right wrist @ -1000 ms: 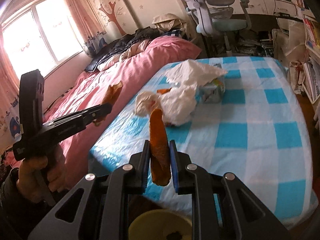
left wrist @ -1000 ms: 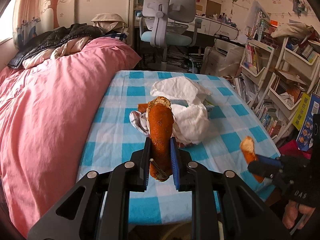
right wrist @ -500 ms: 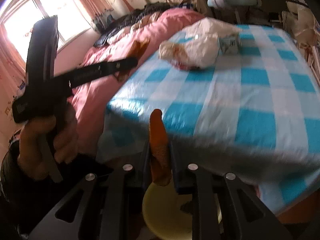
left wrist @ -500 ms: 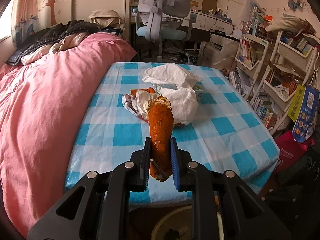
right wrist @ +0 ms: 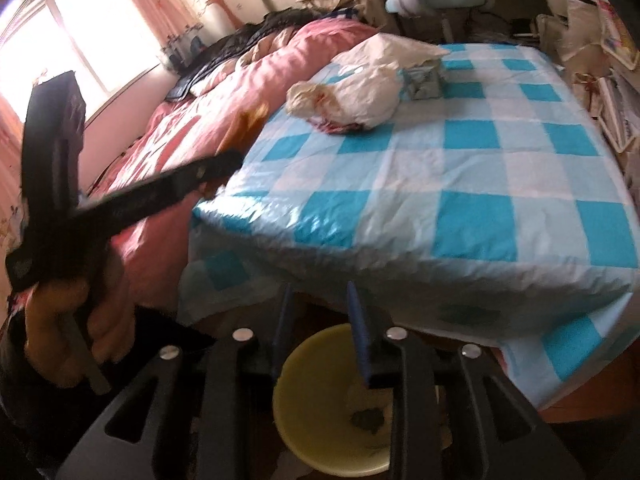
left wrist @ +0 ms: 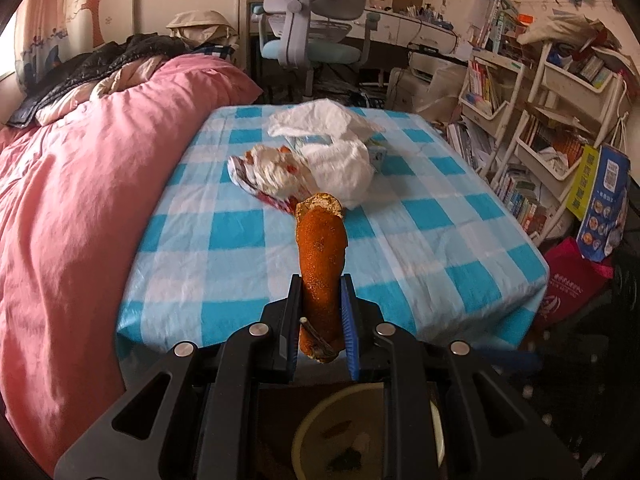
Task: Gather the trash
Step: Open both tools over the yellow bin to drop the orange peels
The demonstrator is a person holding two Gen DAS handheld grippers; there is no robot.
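Observation:
My left gripper (left wrist: 321,292) is shut on a strip of orange peel (left wrist: 321,264) and holds it upright past the near edge of the checked table (left wrist: 224,264). A yellow bin (left wrist: 368,432) stands on the floor below it, with scraps inside. My right gripper (right wrist: 318,304) is open and empty, directly above the same bin (right wrist: 320,412). The left gripper also shows in the right wrist view (right wrist: 236,160), blurred, at the left. Crumpled white tissues and wrappers (left wrist: 320,160) lie in a heap at the middle of the table.
A pink bed (left wrist: 80,184) runs along the table's left side. A desk chair (left wrist: 316,28) stands beyond the far end. Shelves of books (left wrist: 532,120) and bags (left wrist: 576,280) crowd the right side. A small carton (right wrist: 424,80) sits by the tissues.
My right gripper has opened and its orange peel is gone from the jaws, over the bin. My left gripper has drawn back past the table's near edge, peel still held.

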